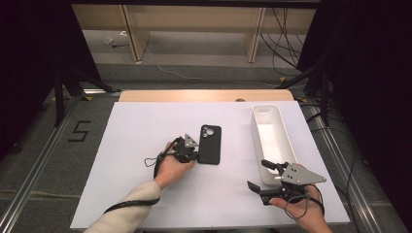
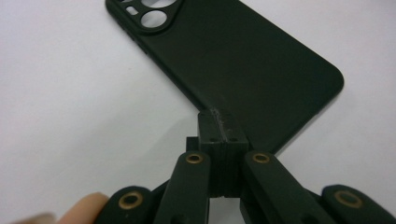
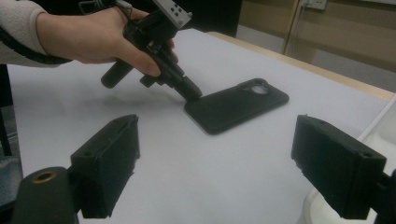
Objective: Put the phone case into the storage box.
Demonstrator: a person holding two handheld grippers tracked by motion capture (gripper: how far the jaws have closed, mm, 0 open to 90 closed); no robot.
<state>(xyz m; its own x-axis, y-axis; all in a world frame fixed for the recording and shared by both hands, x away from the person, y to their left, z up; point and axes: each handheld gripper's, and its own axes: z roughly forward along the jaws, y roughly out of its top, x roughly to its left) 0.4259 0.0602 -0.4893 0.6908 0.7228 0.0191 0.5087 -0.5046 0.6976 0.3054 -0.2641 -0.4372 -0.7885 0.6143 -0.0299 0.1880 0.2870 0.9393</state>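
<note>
A: Where is the phone case (image 1: 210, 144)?
B: It lies flat near the middle of the tabletop (image 1: 145, 126). The left tool (image 1: 193, 156), pressed together, touches its near corner.
A: And the right tool (image 1: 259, 175)?
B: Spread wide, by the near end of the white bin (image 1: 272, 138) at the right edge.

Phone case (image 1: 210, 144): matte black, plain. Tray (image 1: 270, 137): white. Table (image 1: 145, 126): white, unpatterned. Both grippers: black, brass-coloured pivots. Sleeve (image 1: 127, 208): cream.

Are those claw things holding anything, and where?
The left gripper is shut on the phone case's long edge near a corner. The right gripper is open, holding nothing.
</note>
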